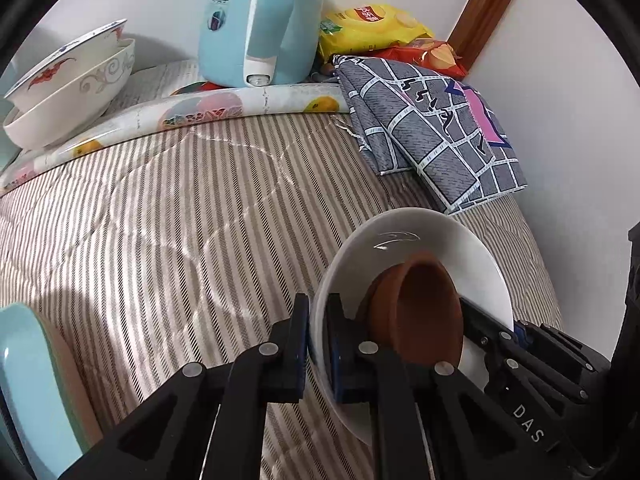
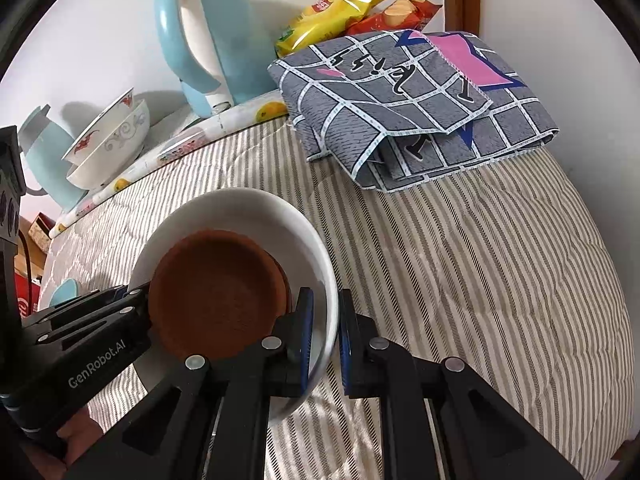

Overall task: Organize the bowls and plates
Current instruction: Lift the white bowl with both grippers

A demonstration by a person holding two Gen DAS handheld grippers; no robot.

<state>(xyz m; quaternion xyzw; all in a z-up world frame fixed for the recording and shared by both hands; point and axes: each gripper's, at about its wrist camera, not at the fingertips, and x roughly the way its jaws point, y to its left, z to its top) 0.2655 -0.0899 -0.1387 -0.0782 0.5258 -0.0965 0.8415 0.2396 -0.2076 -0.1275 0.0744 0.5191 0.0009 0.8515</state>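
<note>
White plate: lower rim hidden behind the black fingers pinching it. Brown dish on the plate covers its centre. Pale blue object, left of the plate, cut off by the frame edge; identity unclear.

A big blue kettle stands by the white wall. Two chip bags, yellow and red, lie behind a folded gray cloth on the striped bed.

The white letters "DAS" stand on the black right hand-held gripper. "GenRobot.AI" stands in white on the black left hand-held gripper. The kettle's label is too small to read.
</note>
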